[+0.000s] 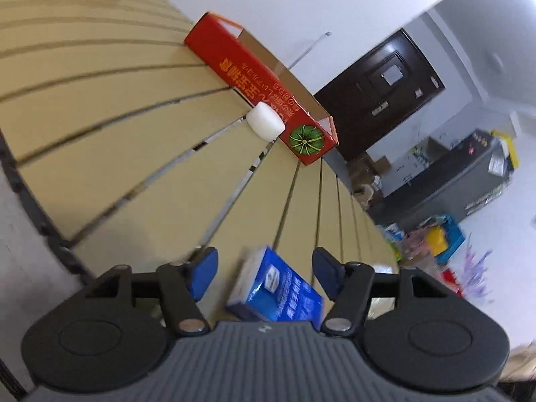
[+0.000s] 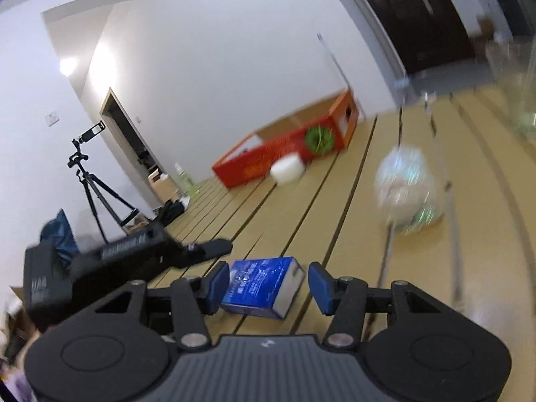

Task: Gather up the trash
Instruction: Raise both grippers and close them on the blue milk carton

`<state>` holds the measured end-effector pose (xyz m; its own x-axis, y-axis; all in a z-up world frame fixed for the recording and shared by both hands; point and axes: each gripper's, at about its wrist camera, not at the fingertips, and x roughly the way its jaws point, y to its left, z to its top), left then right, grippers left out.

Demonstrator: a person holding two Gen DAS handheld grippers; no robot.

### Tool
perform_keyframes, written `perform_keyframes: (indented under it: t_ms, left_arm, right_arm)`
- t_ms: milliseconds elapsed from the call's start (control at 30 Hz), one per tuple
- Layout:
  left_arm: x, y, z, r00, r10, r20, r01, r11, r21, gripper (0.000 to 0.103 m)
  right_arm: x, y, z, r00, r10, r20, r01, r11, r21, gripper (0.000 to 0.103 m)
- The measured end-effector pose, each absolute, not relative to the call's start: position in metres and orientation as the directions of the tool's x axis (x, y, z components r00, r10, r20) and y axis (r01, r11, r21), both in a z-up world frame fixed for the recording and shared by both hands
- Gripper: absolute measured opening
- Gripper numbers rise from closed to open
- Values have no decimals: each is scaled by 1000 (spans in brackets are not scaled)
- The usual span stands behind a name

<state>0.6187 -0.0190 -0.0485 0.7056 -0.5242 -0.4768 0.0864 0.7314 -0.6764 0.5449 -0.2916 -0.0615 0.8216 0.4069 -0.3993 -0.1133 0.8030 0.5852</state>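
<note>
Blurred bag (image 2: 407, 189), perhaps plastic.

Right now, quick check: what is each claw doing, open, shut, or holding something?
Left claw: open, empty; the blue rectangular tissue pack sits between its fingers, ungripped.
Right claw: open, empty, around the same pack.

In my right wrist view a tissue pack (image 2: 264, 286) lay on the bench (image 2: 335, 234) at lower centre, between my claw (image 2: 268, 286) fingers. A carton (image 2: 288, 147) stood behind it, a small tub (image 2: 288, 169) just before that, a crumpled bag (image 2: 407, 189) at right.
</note>
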Motion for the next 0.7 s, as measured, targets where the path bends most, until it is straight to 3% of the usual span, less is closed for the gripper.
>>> perform_keyframes:
  t_ms: [167, 267, 300, 333, 367, 700]
  left_arm:
    - [612, -20, -34, 735, -493, -465, 190, 808, -557, 65]
    - [613, -35, -39, 696, -522, -493, 243, 818, -522, 55]
    - [611, -36, -41, 687, -530, -496, 250, 814, -524, 53]
    - [612, -35, -45, 675, -547, -496, 251, 801, -543, 41]
    - [615, -35, -47, 651, -570, -502, 267, 790, -551, 36]
    - [582, -20, -47, 684, -545, -486, 220, 788, -574, 27]
  right_arm:
    - [560, -276, -72, 814, 381, -438, -69, 813, 578, 50]
    - [568, -268, -78, 802, 384, -458, -44, 803, 595, 39]
    - [568, -266, -79, 802, 380, -461, -45, 809, 586, 35]
    - [566, -264, -79, 807, 370, -459, -49, 818, 574, 34]
    - [566, -264, -80, 807, 373, -458, -49, 814, 578, 33]
    - [553, -263, -72, 794, 413, -446, -112, 821, 560, 21]
